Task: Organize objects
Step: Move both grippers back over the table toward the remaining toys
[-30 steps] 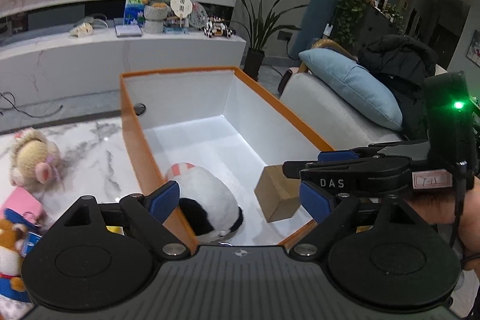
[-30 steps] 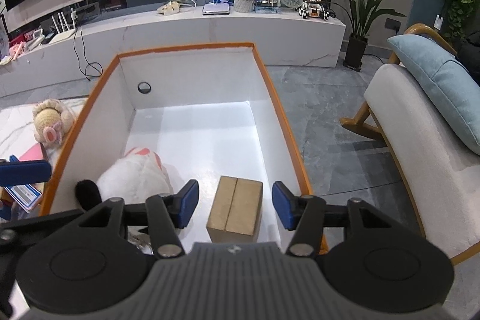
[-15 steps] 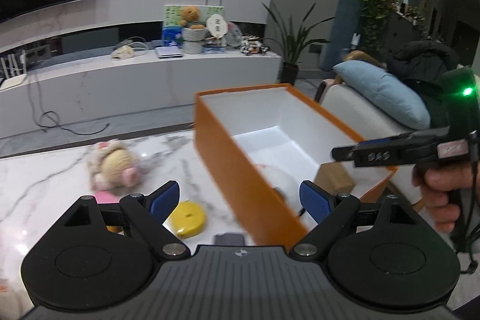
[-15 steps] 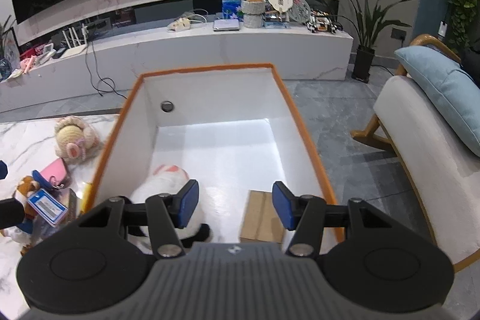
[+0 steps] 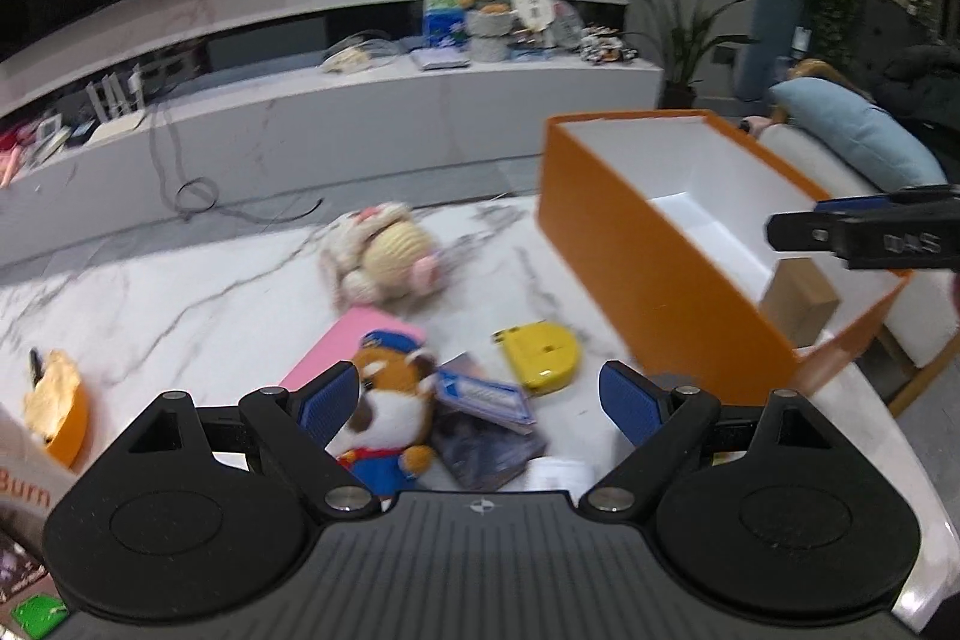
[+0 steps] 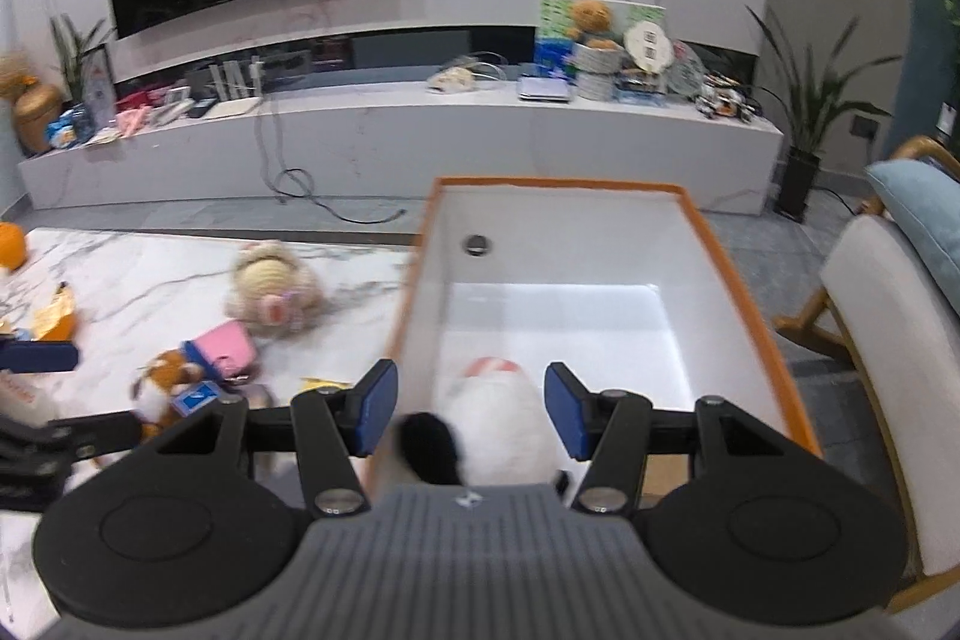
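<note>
Table top [image 5: 180, 280]: polished white marble look, grey veining, glossy. Storage box [image 5: 636, 256] on it: matt orange card outside, smooth white inside. Within the box, a plain brown cardboard carton [image 5: 801, 301], matt, and a fluffy white plush [image 6: 501, 418] with a black furry patch. Left of the box: crocheted yarn doll [image 5: 384, 262], knobbly; yellow tape measure [image 5: 543, 355], shiny hard plastic; fleecy brown plush toy [image 5: 390, 400]; flat pink item [image 5: 354, 346], smooth and matt.

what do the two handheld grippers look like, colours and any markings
Both match: black plastic bodies with two round discs, a ribbed grey centre plate bearing a small round logo, silver pivot screws and blue finger pads. That goes for the left gripper and the right gripper. Seen from the side, the right one's finger carries pale raised lettering.
</note>
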The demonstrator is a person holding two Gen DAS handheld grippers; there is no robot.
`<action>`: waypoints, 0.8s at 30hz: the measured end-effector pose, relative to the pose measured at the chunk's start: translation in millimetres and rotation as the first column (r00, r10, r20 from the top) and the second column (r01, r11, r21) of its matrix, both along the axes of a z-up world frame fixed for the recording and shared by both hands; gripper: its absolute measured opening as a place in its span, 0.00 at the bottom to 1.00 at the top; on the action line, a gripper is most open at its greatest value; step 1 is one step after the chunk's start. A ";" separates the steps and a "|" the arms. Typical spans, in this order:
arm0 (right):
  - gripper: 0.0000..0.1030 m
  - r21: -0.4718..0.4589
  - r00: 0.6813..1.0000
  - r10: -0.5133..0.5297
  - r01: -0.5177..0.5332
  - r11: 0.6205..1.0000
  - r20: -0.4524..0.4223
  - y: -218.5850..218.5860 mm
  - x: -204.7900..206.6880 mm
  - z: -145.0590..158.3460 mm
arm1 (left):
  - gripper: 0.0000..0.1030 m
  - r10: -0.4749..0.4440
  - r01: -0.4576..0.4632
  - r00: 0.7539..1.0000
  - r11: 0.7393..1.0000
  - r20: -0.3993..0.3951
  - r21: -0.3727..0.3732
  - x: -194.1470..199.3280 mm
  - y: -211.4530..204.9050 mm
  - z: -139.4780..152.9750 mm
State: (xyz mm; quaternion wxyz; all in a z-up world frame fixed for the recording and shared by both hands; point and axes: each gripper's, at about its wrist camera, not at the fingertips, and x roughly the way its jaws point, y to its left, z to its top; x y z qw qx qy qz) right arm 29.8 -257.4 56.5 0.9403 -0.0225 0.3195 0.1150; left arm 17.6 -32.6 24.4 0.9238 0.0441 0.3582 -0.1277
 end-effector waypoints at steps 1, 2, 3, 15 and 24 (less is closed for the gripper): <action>0.55 0.000 1.000 0.018 -0.018 1.000 0.003 6.3 -3.0 0.1 | 1.00 0.011 -0.011 1.000 1.000 -0.005 0.003 1.5 3.0 -1.6; 0.55 -0.001 0.999 0.036 -0.036 0.999 0.006 12.5 -5.6 -0.1 | 1.00 0.021 -0.021 1.000 1.000 -0.009 0.005 2.6 6.4 -3.7; 0.55 -0.006 0.999 0.054 -0.054 0.999 0.008 19.1 -9.0 -0.3 | 1.00 0.031 -0.031 0.999 0.999 -0.015 0.009 3.9 9.5 -6.0; 0.55 -0.041 0.980 0.178 -0.182 0.982 -0.088 85.2 -29.2 -19.1 | 1.00 0.078 -0.074 0.994 0.996 -0.077 0.054 13.8 29.2 -24.9; 0.51 -0.059 0.938 0.289 -0.305 0.951 -0.190 122.1 -55.1 -41.4 | 1.00 0.076 -0.069 0.992 0.995 -0.099 0.077 24.1 31.7 -39.6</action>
